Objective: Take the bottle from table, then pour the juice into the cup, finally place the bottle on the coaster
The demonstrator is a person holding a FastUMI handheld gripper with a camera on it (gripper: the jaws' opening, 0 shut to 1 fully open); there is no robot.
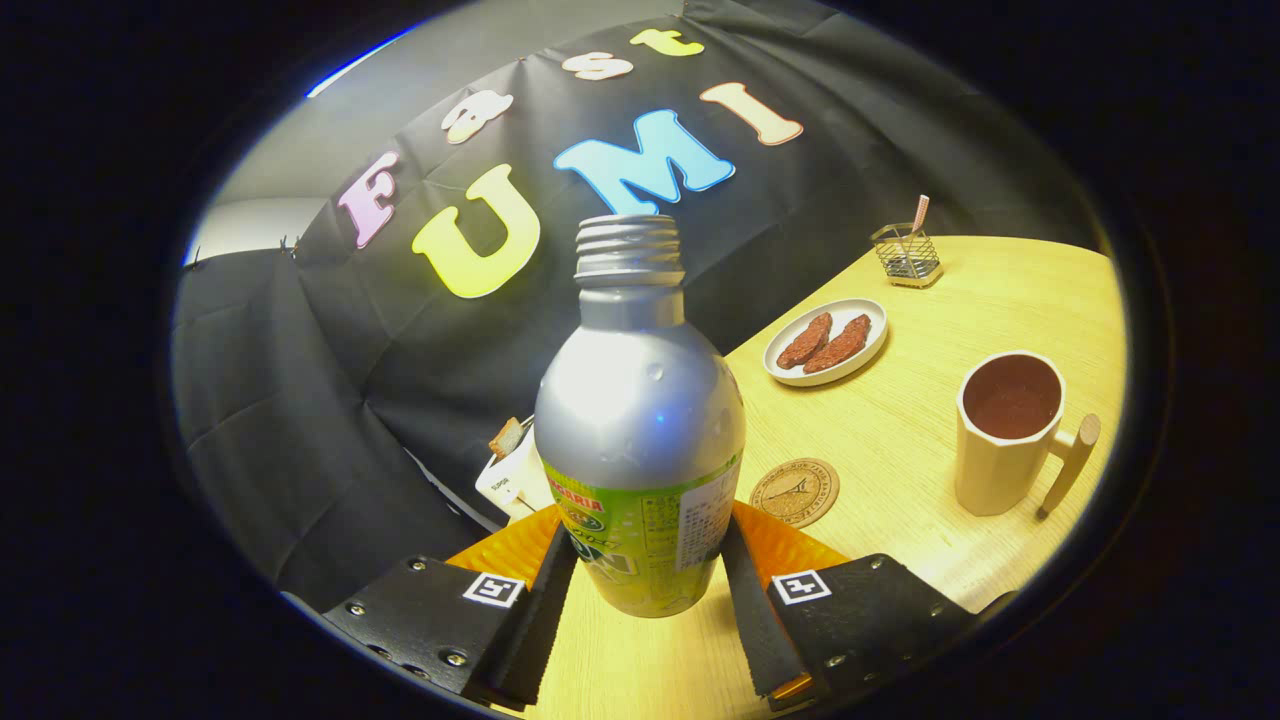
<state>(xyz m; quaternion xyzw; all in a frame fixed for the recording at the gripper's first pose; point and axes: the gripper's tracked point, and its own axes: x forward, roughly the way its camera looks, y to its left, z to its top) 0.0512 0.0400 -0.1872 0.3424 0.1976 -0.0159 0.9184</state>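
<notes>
Gripper view: the gripper (645, 585) clamps both fingers against the lower sides of the uncapped silver juice bottle (640, 420), which is lifted and tilted. From the bottle, the cork coaster (795, 491) sits at four o'clock on the wooden table (900, 440), the cream cup (1010, 432) beyond it at three o'clock.

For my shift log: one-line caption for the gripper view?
Fingers clamp the uncapped bottle, coaster and cup beyond on the table.

Plate (872, 312) (perhaps sausages (824, 342)), wire holder (906, 256)
</notes>
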